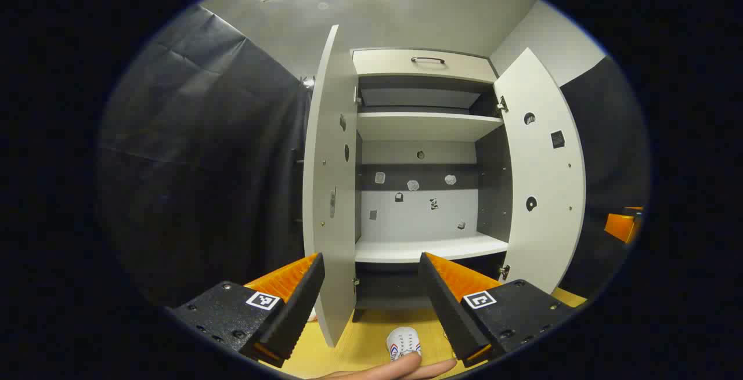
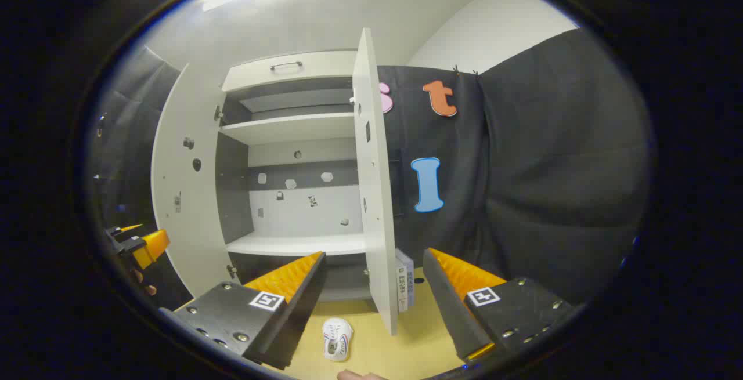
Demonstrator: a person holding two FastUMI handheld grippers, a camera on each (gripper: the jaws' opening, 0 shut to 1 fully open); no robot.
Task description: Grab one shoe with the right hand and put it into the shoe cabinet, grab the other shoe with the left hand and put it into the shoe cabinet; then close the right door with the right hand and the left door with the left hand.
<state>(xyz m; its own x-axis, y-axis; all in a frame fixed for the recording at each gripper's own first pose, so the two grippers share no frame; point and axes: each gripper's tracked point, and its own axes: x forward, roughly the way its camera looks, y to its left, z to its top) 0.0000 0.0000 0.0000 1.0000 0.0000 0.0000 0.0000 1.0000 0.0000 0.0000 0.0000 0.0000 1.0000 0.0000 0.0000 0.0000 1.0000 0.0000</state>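
In the left gripper view the white shoe cabinet (image 1: pixel 424 246) stands with both doors swung out, the left door (image 1: pixel 328 194) edge-on and the right door (image 1: pixel 543 183) facing me. A small white shoe (image 1: pixel 404 342) with red and blue stripes lies on the yellow floor in front of it. My left gripper (image 1: pixel 371 261) is open and holds nothing, well above the shoe. The right gripper view has the same cabinet (image 2: pixel 290 243), its right door (image 2: pixel 374 194) and a white shoe (image 2: pixel 336 338) low between the fingers. My right gripper (image 2: pixel 373 255) is open and holds nothing.
A book (image 2: pixel 404 287) stands on the floor against the right door's outer side. A person's finger (image 1: pixel 400 371) lies at the bottom edge. The other gripper (image 2: pixel 139 246) shows orange at the far left. Black cloth hangs on both sides of the cabinet.
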